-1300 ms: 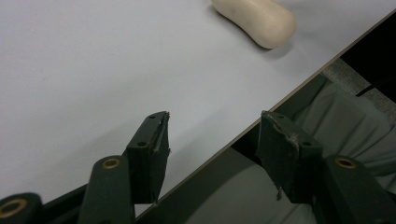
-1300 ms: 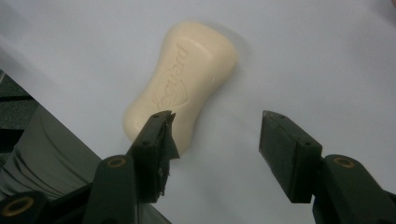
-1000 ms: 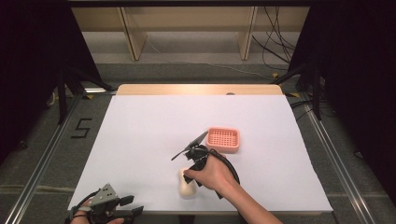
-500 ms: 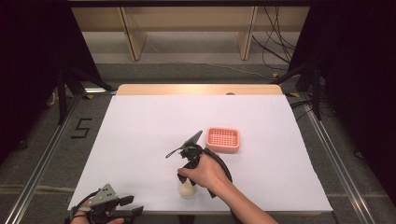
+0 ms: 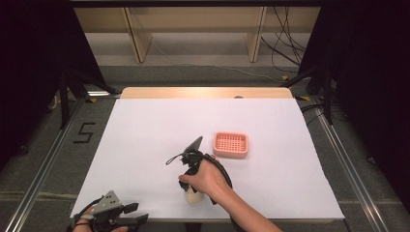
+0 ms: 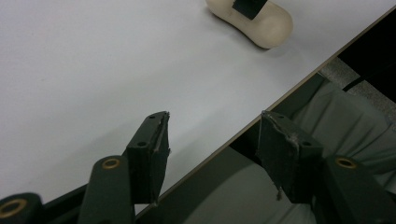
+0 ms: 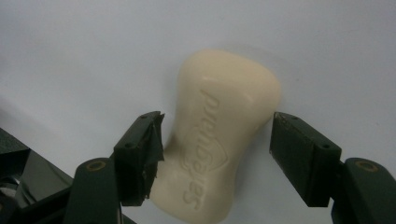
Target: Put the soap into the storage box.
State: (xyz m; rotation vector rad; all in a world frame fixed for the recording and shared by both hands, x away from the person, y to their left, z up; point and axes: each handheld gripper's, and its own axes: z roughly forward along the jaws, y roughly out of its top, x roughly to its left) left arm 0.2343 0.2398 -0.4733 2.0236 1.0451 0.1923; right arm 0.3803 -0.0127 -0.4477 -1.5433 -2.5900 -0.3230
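Soap bar (image 7: 219, 140) – cream/pale ivory, w/ embossed lettering & a shield-like outline in the same colour. Soap dish (image 5: 230, 144), right of centre – salmon-pink, gridded w/ small holes. Table (image 5: 145, 130) top – plain white, w/ a light wood strip along the far edge. Right gripper (image 7: 217, 154) jaws – black-green, brass-coloured pins. Left gripper (image 6: 212, 154) – same dark jaws; grey plate on top in the high view.

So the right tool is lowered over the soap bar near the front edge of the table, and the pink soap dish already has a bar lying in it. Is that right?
Not quite: the pink soap dish is empty, as the high view shows. The rest stands. The right tool is over the soap bar near the front edge of the table; its jaws have just been opening, and in the right gripper view the bar lies between them.
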